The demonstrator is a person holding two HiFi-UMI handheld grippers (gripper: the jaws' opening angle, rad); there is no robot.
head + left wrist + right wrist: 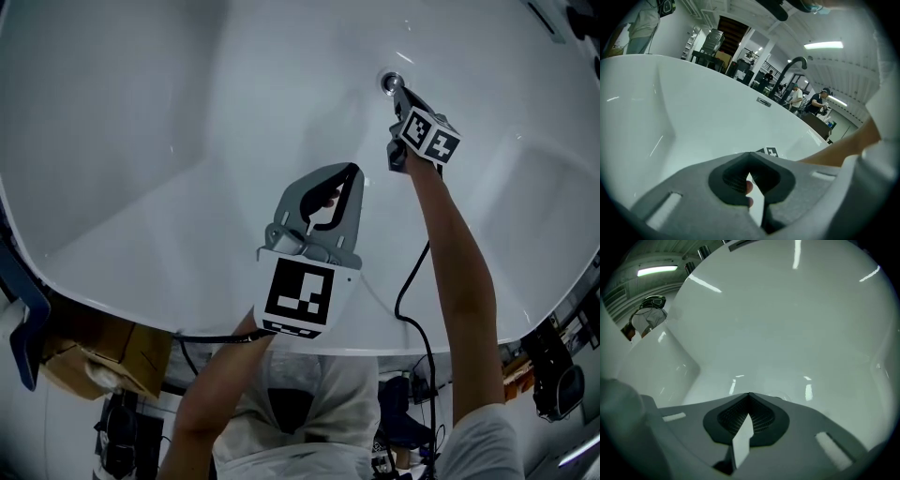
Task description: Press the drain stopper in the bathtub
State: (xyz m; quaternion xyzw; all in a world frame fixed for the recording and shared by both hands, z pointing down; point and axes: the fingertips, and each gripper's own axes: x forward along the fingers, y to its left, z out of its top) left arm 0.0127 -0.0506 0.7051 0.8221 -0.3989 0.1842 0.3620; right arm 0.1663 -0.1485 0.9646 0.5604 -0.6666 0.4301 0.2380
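**Left gripper** (pixel 351 172): jaws together on nothing, held over the bathtub (pixel 141 141) floor, well short and to the left of the drain stopper.

**Drain stopper** (pixel 391 81): small chromed disc in the tub floor. It is probably rigid, slick and sprung, so it is better pushed squarely on its centre than grasped.

**Right gripper** (pixel 398 89): jaws likewise closed and empty, tip at the stopper's near edge, seemingly touching.

The tub wall curves up beyond the stopper. On every other side of the stopper there is open room.

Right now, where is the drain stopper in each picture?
Head view: drain stopper near the top, right of centre, at the right gripper's tip.
Left gripper view: not in it.
Right gripper view: probably the faint round edge just past the shut jaws.
Shared landmark: the white bathtub wall.
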